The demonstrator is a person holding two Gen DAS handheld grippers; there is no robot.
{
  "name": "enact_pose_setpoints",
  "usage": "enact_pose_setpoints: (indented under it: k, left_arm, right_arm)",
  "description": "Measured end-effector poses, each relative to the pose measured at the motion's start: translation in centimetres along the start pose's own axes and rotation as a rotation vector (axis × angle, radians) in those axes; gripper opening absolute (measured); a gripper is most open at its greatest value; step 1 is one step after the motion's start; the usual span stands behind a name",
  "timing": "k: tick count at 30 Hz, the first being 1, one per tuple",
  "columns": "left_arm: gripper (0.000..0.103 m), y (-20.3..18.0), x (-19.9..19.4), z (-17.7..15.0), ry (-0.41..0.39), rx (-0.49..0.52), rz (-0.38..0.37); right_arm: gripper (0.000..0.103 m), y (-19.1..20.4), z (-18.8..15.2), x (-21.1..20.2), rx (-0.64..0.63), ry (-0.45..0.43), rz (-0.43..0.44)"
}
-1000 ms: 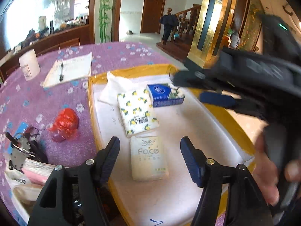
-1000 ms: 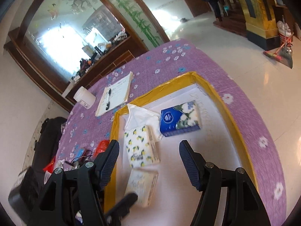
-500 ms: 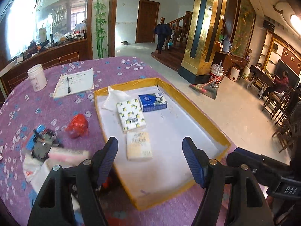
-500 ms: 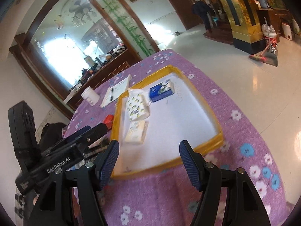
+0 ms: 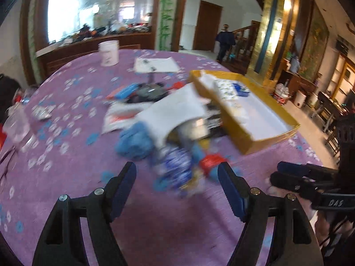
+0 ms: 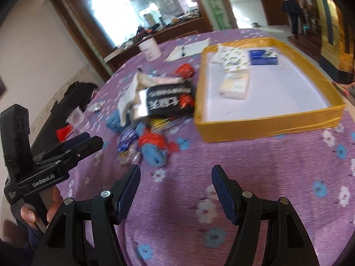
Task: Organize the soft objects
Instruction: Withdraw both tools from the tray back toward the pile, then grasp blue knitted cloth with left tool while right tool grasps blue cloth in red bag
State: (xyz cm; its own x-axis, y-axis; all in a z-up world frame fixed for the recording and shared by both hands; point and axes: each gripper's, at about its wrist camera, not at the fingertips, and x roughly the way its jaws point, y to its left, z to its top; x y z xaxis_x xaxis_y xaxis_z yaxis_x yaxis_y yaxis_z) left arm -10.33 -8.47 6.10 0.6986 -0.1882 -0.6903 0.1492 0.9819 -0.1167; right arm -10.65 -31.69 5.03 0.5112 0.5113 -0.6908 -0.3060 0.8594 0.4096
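White cylindrical tub (image 6: 149, 48) near far edge of purple floral tablecloth (image 6: 255, 177). White paper sheet (image 6: 188, 48) with black pen (image 6: 182, 51) just beside it. Clear plastic cup (image 6: 76, 118) at left edge. Person in dark clothes (image 5: 224, 42) in background.

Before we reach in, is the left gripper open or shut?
Open: the left gripper has its jaws spread wide, nothing between them.

I see the desk (image 6: 244, 199) covered in a purple cloth with white and blue flowers. On it sits a yellow-rimmed tray (image 6: 273, 124) toward the right, and just left of it a jumbled heap of packets (image 6: 155, 115), blurred, with a black packet on top. Farther back stand a white cup (image 6: 149, 48) and a notepad (image 6: 188, 48) with a pen. A clear plastic cup (image 6: 76, 118) stands near the left edge.
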Motion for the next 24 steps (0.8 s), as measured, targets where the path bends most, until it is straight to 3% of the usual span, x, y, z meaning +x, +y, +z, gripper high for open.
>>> enact_pose_setpoints:
  k: [7, 11, 18, 20, 21, 24]
  left_arm:
    - [0.075, 5.0, 0.4, 1.2, 0.006, -0.051, 0.104]
    - [0.075, 4.7, 3.4, 3.8, 0.059, 0.0, 0.093]
    - [0.074, 3.9, 8.2, 4.5, 0.149, 0.036, 0.057]
    - [0.057, 3.7, 9.3, 4.4, 0.158, 0.044, 0.055]
    - [0.04, 3.8, 9.8, 4.4, 0.171, 0.038, 0.055]
    - [0.036, 4.3, 10.5, 3.9, 0.18, 0.011, 0.03]
  right_arm:
    - [0.071, 1.5, -0.3, 1.5, -0.082, 0.025, 0.008]
    - [0.071, 0.6, -0.1, 1.5, -0.065, 0.02, 0.019]
    - [0.071, 0.4, 0.2, 1.3, -0.083, 0.022, 0.032]
    - [0.071, 0.6, 0.3, 1.3, -0.095, 0.019, 0.043]
    - [0.071, 0.8, 0.4, 1.4, -0.101, 0.021, 0.049]
    - [0.071, 1.5, 0.7, 1.8, -0.127, 0.033, 0.061]
